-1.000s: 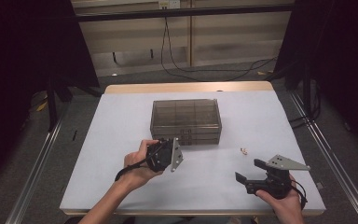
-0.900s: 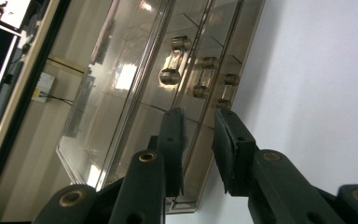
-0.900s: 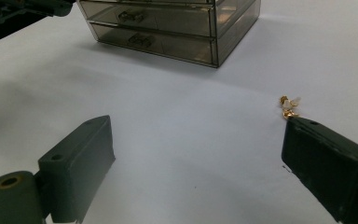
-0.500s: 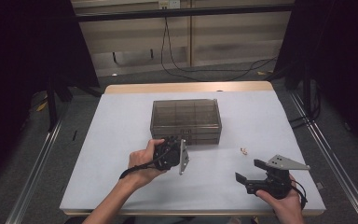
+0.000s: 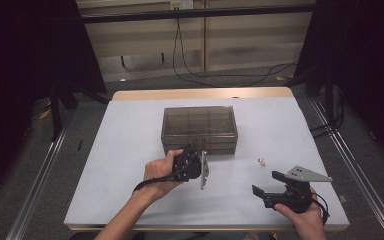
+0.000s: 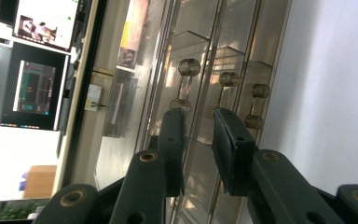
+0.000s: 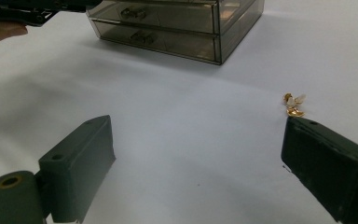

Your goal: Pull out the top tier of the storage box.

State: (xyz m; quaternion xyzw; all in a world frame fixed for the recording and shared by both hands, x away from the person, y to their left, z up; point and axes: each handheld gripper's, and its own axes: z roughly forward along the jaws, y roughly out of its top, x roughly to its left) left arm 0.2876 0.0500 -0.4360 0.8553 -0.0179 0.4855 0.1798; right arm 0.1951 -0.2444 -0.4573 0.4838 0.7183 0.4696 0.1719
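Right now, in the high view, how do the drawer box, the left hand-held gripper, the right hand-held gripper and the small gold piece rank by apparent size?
1. Drawer box, clearly largest.
2. Right hand-held gripper and left hand-held gripper: look about alike; the left is turned edge-on and part-covered by the hand, so I won't rank them.
3. Gold piece, tiny.

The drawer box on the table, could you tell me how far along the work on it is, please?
Nothing looks done yet: the drawer box has its drawers shut, and the small gold pieces lie loose on the table. In hand: the left gripper, jaws narrowly apart, is at a drawer handle. The right gripper waits open.
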